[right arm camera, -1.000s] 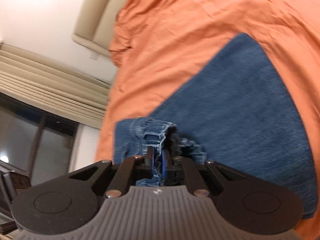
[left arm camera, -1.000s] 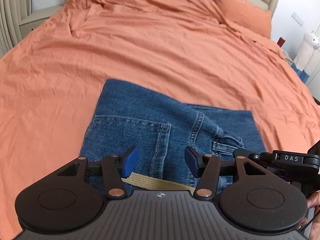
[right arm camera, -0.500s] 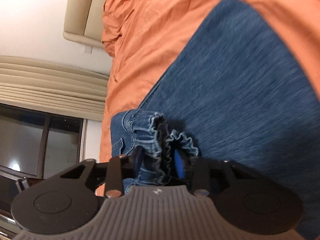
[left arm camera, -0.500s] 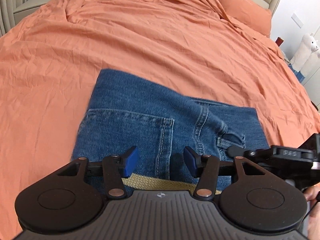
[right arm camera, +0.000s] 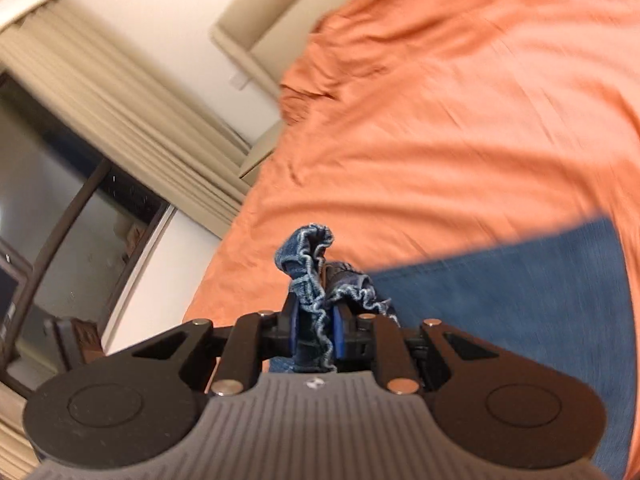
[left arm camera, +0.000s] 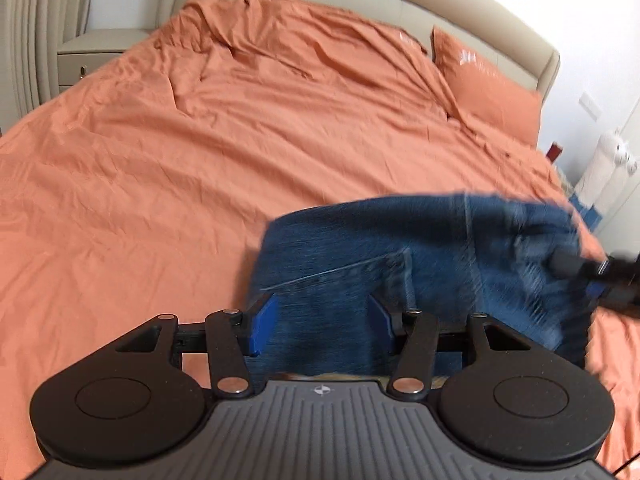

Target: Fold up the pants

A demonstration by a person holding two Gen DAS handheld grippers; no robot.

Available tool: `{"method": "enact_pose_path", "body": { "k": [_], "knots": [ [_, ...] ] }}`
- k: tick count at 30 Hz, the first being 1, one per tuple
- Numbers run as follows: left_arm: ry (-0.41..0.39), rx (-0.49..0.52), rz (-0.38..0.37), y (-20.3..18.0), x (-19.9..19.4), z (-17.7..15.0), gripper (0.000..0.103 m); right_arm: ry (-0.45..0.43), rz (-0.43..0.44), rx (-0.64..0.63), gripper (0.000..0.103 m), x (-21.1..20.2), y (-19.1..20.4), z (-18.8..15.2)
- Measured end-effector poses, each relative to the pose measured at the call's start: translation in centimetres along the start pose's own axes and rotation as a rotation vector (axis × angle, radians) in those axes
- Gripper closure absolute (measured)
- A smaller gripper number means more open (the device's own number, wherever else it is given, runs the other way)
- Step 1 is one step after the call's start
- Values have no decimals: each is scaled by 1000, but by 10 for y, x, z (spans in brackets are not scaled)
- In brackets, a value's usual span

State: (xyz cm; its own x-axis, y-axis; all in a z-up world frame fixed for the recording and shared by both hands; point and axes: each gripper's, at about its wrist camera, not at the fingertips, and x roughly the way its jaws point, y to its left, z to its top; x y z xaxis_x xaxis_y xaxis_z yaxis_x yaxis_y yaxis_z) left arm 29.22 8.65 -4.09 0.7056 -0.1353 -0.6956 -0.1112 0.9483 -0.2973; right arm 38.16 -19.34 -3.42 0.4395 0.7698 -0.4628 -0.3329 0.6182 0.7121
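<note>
The folded blue denim pants [left arm camera: 420, 264] are lifted off the orange bed sheet [left arm camera: 200, 152] and look blurred with motion. My left gripper [left arm camera: 322, 322] is open, its blue pads on either side of the near edge of the pants, with nothing pinched. My right gripper [right arm camera: 314, 330] is shut on a bunched, frilled edge of the pants [right arm camera: 310, 264] and holds it up. The rest of the denim [right arm camera: 520, 312] hangs to its right. The right gripper also shows at the right edge of the left wrist view [left arm camera: 592, 276], against the pants.
An orange pillow [left arm camera: 488, 88] lies by the beige headboard [left arm camera: 400, 4] at the far end. A bedside cabinet [left arm camera: 92, 52] stands at far left. White plush toys [left arm camera: 608, 164] sit at right. Curtains [right arm camera: 132, 120] and a dark window [right arm camera: 60, 216] flank the bed.
The right gripper has closed on the bunched edge again and lifted the pants off the bed, up and to the right. The left gripper stayed open and tilted up toward the headboard.
</note>
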Motion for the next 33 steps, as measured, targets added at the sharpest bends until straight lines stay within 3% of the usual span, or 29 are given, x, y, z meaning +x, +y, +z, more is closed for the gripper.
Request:
{"method": "enact_pose_path", "body": {
  "k": [5, 8, 13, 16, 19, 22, 25, 29, 33],
  "knots": [
    [5, -1, -38, 4, -3, -4, 42, -81, -89, -51, 91, -42, 17, 30],
    [31, 23, -48, 3, 11, -10, 42, -74, -189, 46, 91, -55, -25, 28],
    [83, 31, -66, -1, 37, -22, 42, -6, -375, 183, 92, -33, -120, -4],
    [98, 56, -59, -6, 48, -28, 42, -16, -383, 243, 93, -26, -160, -20],
    [148, 84, -26, -10, 65, -33, 43, 3, -414, 221, 93, -15, -176, -28],
    [197, 118, 6, -13, 74, -38, 45, 1, -443, 184, 87, -11, -180, -33],
    [181, 136, 21, -15, 62, -38, 45, -41, -456, 124, 80, -24, -165, -37],
    [169, 154, -25, -17, 32, -45, 43, -167, -517, -9, 77, -65, -122, -64],
    [180, 250, -61, -30, 3, -64, 37, -234, -478, -33, 78, -93, -89, -106]
  ]
}}
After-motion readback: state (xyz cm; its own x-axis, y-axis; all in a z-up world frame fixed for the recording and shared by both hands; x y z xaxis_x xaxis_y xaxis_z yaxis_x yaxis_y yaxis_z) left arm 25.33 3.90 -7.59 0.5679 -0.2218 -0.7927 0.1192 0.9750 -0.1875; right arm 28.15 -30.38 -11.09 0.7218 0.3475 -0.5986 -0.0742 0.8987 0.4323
